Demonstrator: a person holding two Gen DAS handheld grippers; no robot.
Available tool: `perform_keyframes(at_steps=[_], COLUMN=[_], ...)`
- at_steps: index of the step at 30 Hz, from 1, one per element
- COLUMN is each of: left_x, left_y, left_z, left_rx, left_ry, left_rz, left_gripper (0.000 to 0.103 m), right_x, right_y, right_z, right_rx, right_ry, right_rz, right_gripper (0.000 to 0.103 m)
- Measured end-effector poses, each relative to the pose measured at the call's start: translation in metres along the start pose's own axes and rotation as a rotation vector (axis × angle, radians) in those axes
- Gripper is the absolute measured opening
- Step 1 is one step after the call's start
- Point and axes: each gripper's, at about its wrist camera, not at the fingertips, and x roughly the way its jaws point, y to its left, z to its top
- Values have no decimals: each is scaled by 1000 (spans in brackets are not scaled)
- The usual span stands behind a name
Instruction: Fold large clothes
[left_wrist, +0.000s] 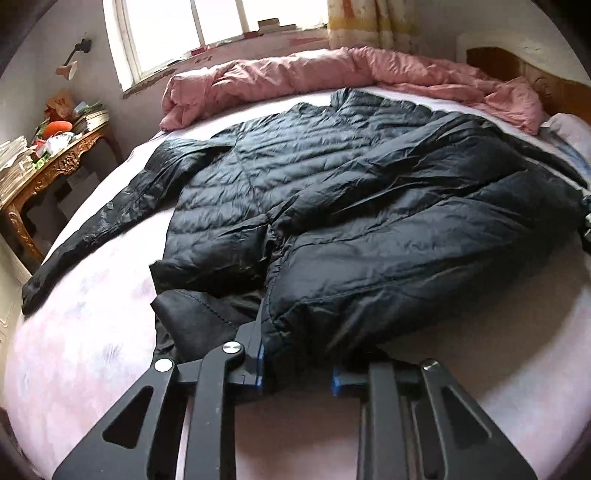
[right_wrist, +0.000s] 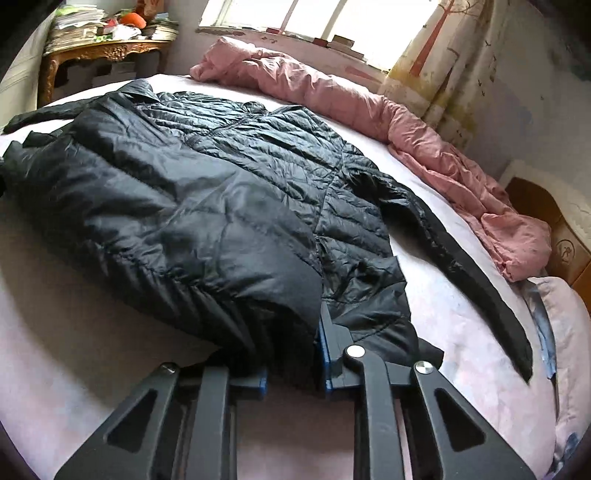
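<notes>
A large black quilted down jacket (left_wrist: 332, 192) lies spread on the bed, with one side folded over its middle. One sleeve (left_wrist: 92, 229) stretches out to the left in the left wrist view. My left gripper (left_wrist: 297, 373) has the jacket's near edge between its blue-padded fingers. In the right wrist view the same jacket (right_wrist: 207, 192) lies ahead with a sleeve (right_wrist: 476, 273) trailing to the right. My right gripper (right_wrist: 295, 373) likewise has a thick fold of the jacket's near edge between its fingers. Both grips sit low over the pale sheet.
The bed (left_wrist: 92, 332) has a pale pink sheet. A rumpled pink duvet (left_wrist: 332, 74) lies along its far side under a window. A carved wooden side table (left_wrist: 48, 162) piled with papers stands at the left. A pillow (right_wrist: 569, 332) and wooden headboard (right_wrist: 554, 221) are at the right.
</notes>
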Motion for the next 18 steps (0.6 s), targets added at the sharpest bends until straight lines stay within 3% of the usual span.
perform_keyframes(at_steps=[3, 8, 13, 18], left_x=[-23, -51, -57, -57], left_y=[-4, -13, -2, 4], left_z=[-28, -56, -40, -4], left_rx=[-24, 6, -64, -48], left_ry=[20, 15, 5, -23], left_rz=[-69, -31, -31, -13], left_gripper=[24, 26, 36, 44], right_x=[-27, -63, -75, -77], right_y=[0, 2, -11, -27], right_z=[-25, -52, -34, 5], right_rx=[24, 49, 99, 109], right_ry=[26, 9, -22, -59], right_rz=[49, 91, 70, 59], right_gripper=[20, 24, 31, 38])
